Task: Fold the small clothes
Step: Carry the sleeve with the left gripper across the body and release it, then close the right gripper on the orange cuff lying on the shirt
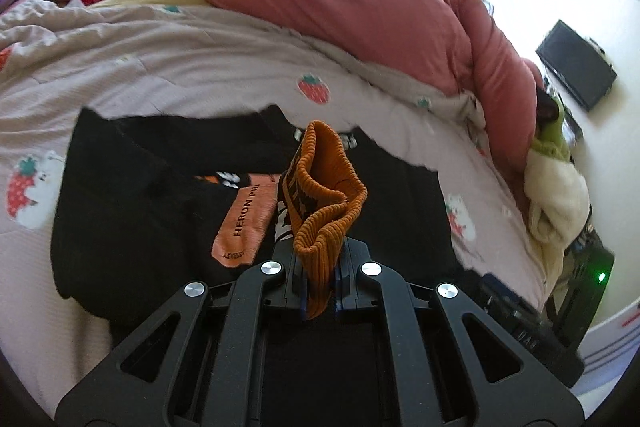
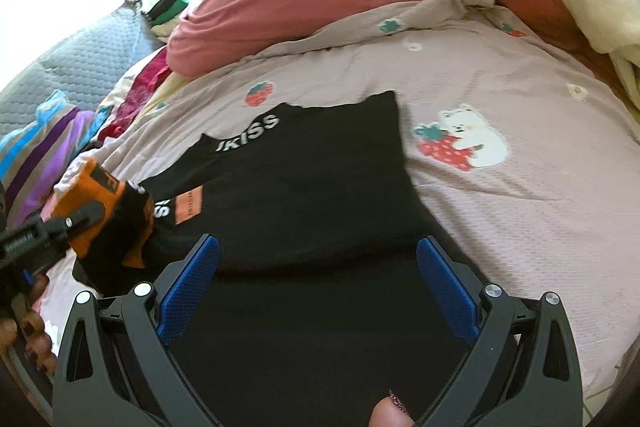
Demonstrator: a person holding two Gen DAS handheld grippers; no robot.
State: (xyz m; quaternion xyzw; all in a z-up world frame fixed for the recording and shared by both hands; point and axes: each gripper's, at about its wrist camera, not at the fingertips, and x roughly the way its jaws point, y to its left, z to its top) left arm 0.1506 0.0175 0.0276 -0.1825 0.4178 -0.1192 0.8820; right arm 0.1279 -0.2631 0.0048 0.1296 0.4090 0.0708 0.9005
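Black garment (image 2: 288, 195): lies spread on the bed, white lettering near its far edge, an orange patch (image 1: 244, 223) printed with dark letters toward its left part. Its orange ribbed cuff (image 1: 328, 203) is lifted off the cloth and bunched upright.

Left gripper (image 1: 320, 275): clenched on the orange ribbed cuff, the knit squeezed between the pads. In the right wrist view it enters from the left edge, carried by a hand (image 2: 28, 331) with dark nail polish.

Right gripper (image 2: 316, 287): released, blue pads (image 2: 188, 287) standing wide apart above the garment's near part, nothing between them. A thumb tip (image 2: 388, 415) shows at the bottom edge.

Bedsheet (image 2: 520, 211): pale lilac, printed with strawberries and a white bear; open cloth lies right of the garment and beyond its far edge.

Pink duvet (image 1: 344, 7): heaped along the far side, well apart from the garment.

Striped bedding (image 2: 44, 155): bunched at the left.

Left wrist view only: dark box (image 1: 576, 65) on the pale floor, a green light (image 1: 601, 277) at the bed's right side.

Right wrist view only: grey quilted mat (image 2: 88, 67) beyond the striped bedding.
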